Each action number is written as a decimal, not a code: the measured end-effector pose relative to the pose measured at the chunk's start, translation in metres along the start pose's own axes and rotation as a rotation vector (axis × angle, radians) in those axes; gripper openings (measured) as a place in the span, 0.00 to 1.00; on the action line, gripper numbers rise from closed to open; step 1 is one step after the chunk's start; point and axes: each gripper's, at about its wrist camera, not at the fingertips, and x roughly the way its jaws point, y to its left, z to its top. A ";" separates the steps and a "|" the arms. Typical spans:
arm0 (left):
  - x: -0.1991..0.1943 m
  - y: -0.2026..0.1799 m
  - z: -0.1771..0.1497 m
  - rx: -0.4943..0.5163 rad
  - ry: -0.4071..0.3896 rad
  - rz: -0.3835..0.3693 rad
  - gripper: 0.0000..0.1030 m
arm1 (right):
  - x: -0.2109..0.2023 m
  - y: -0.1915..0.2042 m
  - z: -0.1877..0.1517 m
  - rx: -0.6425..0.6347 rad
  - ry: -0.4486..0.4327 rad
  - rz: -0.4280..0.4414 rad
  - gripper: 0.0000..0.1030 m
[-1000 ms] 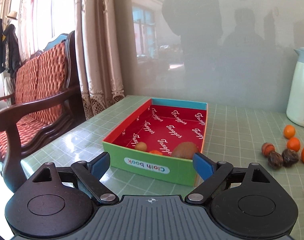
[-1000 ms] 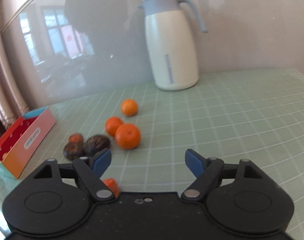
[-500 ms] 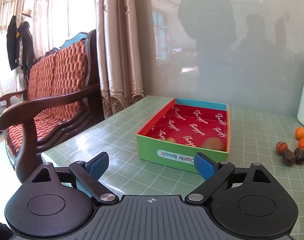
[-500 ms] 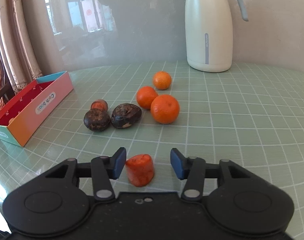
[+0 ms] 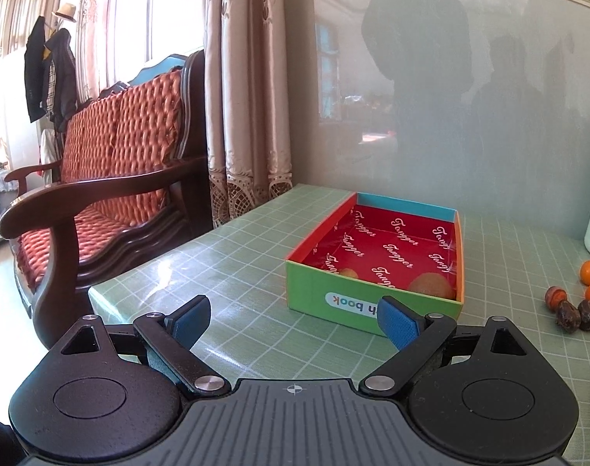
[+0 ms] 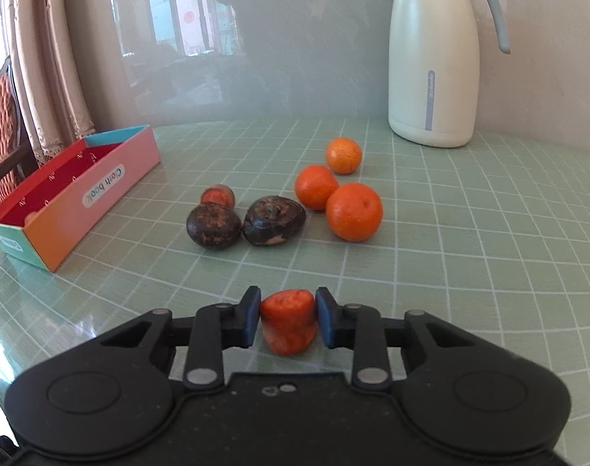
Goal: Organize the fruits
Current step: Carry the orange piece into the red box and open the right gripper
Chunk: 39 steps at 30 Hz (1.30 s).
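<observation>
My right gripper [image 6: 288, 316] is shut on a small red-orange fruit [image 6: 288, 320] low over the green checked table. Ahead of it lie two dark brown fruits [image 6: 213, 225], [image 6: 273, 220], another small red-orange fruit [image 6: 217, 195] and three oranges [image 6: 354, 211], [image 6: 315, 186], [image 6: 343, 155]. The colourful box [image 5: 376, 264] with a red lining holds a brown round fruit [image 5: 431, 285] and a smaller one [image 5: 347, 273]. My left gripper [image 5: 291, 320] hangs open and empty in front of the box's green end. The same box [image 6: 73, 190] shows at the left in the right wrist view.
A white thermos jug [image 6: 432, 58] stands at the back by the grey wall. A wooden armchair [image 5: 112, 178] with red cushions and a curtain [image 5: 248, 89] are beyond the table's left edge [image 5: 147, 268]. Oranges and dark fruits [image 5: 574, 306] lie right of the box.
My right gripper has closed from wide open onto the small red-orange fruit, after sliding left to bring it between the fingers. The left gripper has pulled back from the box, still open.
</observation>
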 end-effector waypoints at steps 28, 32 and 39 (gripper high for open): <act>0.000 0.094 -0.018 -0.119 0.032 0.198 0.90 | 0.073 0.200 0.079 -0.185 -0.040 0.442 0.28; 0.001 0.091 -0.020 -0.109 0.026 0.193 0.90 | 0.090 0.213 0.077 -0.195 -0.014 0.443 0.28; 0.002 0.085 -0.019 -0.107 0.031 0.181 0.90 | 0.092 0.213 0.074 -0.195 -0.008 0.439 0.28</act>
